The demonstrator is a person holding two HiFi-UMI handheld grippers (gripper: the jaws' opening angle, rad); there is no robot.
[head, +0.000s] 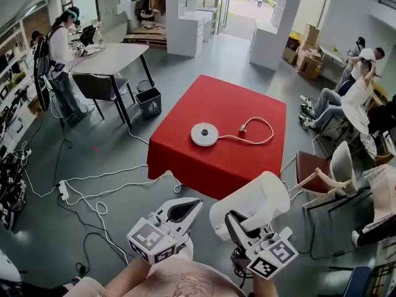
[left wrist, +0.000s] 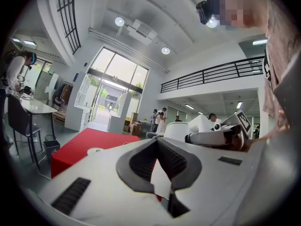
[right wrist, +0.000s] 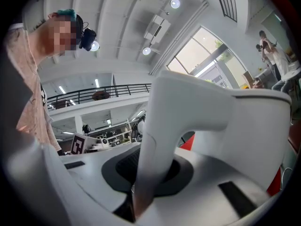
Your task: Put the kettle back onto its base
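Note:
A white kettle hangs in the air in front of the near edge of the red table. My right gripper is shut on its handle, and the kettle body fills the right gripper view. The round white base lies flat in the middle of the table, its cord looping off to the right. My left gripper is beside the kettle, its jaws together with nothing between them. From it I see the kettle to the right and the base far ahead.
A brown chair and a white chair stand right of the table, with seated people beyond. A black bin stands behind the table's left corner. Cables trail over the floor at left. A person stands at a grey table far left.

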